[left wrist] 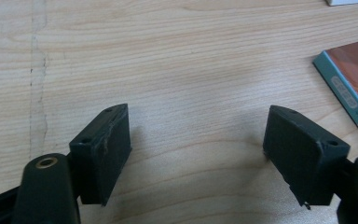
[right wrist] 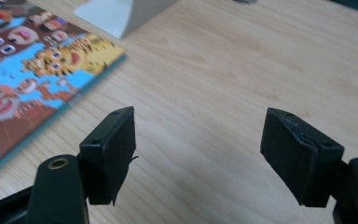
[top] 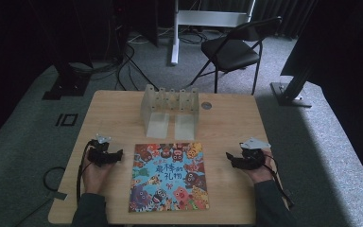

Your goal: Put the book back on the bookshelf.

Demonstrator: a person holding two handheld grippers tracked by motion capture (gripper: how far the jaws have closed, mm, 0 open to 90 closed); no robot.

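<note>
A colourful picture book (top: 169, 177) with cartoon animals lies flat on the wooden table (top: 227, 123), near its front middle. To the book's left my left gripper (top: 119, 154) points toward it, jaws open over bare wood; the left gripper view has the book's corner (left wrist: 352, 84) at its right edge. On the other side of the book my right gripper (top: 229, 156) also points inward, open and holding nothing. The right gripper view takes in the book (right wrist: 32, 70) at upper left. Between each pair of jaws (left wrist: 196, 140) (right wrist: 198, 149) I see only tabletop.
A translucent plastic rack (top: 170, 109) with upright dividers stands behind the book, and its base (right wrist: 121, 14) reaches into the right gripper view. A small round disc (top: 206, 106) lies right of it. Beyond the table a black folding chair (top: 234, 49) stands on grey carpet.
</note>
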